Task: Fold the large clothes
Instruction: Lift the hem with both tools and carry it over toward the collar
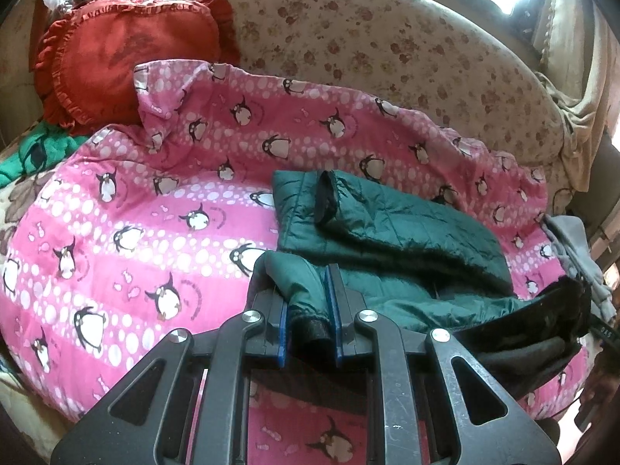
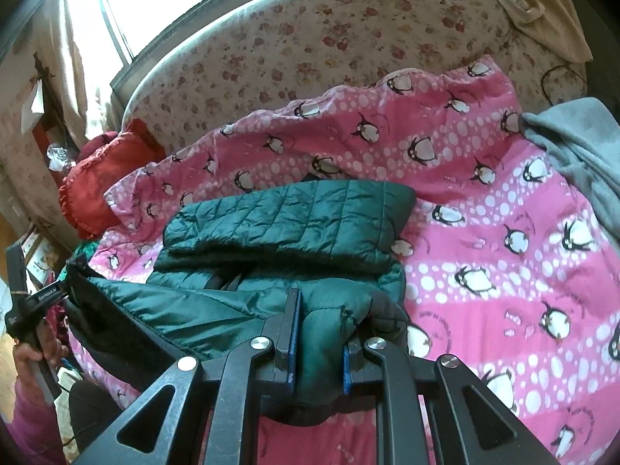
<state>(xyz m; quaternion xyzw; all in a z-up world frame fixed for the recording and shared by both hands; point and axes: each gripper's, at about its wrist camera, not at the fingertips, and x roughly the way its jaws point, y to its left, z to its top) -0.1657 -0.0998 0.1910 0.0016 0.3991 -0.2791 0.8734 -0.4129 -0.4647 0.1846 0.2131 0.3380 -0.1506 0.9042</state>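
With both hand-held grippers, left (image 1: 310, 310) and right (image 2: 319, 333), clamped on the jacket (image 1: 387, 224) hem, we risk slippery fabric sliding free mid-fold.

Left wrist view: close above pink penguin blanket (image 1: 128, 209), angled down, sofa back (image 1: 387, 50) at 12 o'clock. Right wrist view: same; both share green jacket (image 2: 294, 213).
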